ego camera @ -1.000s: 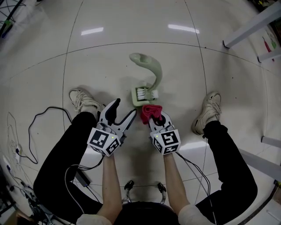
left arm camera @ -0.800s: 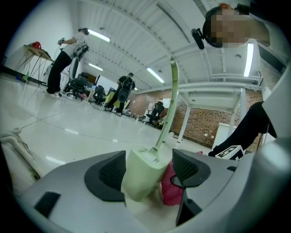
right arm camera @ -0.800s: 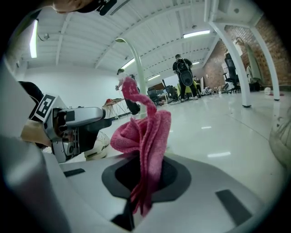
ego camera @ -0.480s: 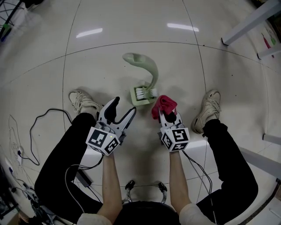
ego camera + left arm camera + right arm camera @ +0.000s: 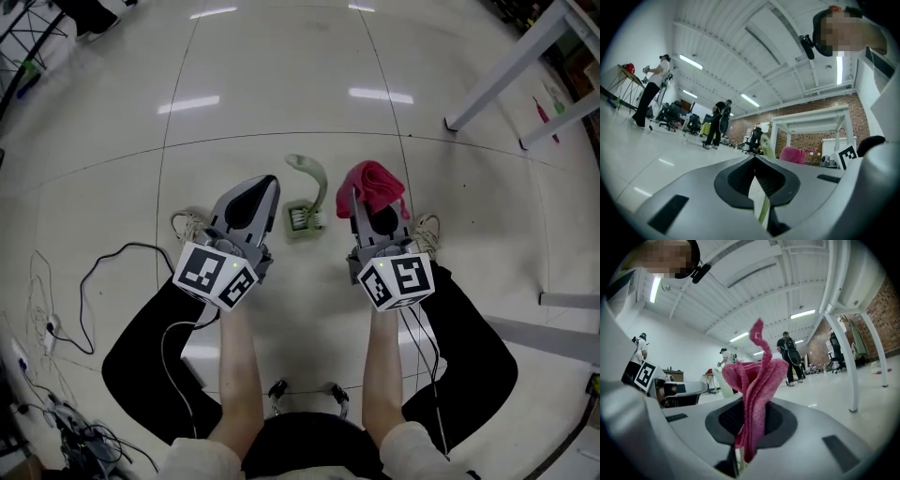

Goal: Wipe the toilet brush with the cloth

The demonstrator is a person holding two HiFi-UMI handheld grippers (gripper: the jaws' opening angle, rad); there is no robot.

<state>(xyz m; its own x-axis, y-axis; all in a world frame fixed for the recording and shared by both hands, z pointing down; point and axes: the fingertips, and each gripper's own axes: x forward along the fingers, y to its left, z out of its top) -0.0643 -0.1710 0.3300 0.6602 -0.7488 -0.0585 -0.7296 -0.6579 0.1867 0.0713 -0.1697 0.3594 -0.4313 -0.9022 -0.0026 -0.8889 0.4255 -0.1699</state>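
The pale green toilet brush (image 5: pixel 307 200) stands in its holder on the tiled floor, between and far below both grippers. My left gripper (image 5: pixel 251 199) is held level to its left, jaws shut with nothing between them; the left gripper view shows the pads meeting (image 5: pixel 754 160). My right gripper (image 5: pixel 375 208) is held level to the brush's right, shut on a pink cloth (image 5: pixel 375 182). In the right gripper view the cloth (image 5: pixel 757 380) stands up crumpled from between the pads. The cloth (image 5: pixel 792 154) also shows in the left gripper view.
White table legs (image 5: pixel 506 67) stand at the far right. Cables (image 5: pixel 103 272) lie on the floor at the left. The person's shoes (image 5: pixel 190 225) (image 5: pixel 427 231) flank the brush. Several people (image 5: pixel 717 124) stand far off in the hall.
Both grippers have risen high off the floor and now point level. The left jaws have gone from wide open to shut. The cloth rose with the right gripper; the brush stayed put.
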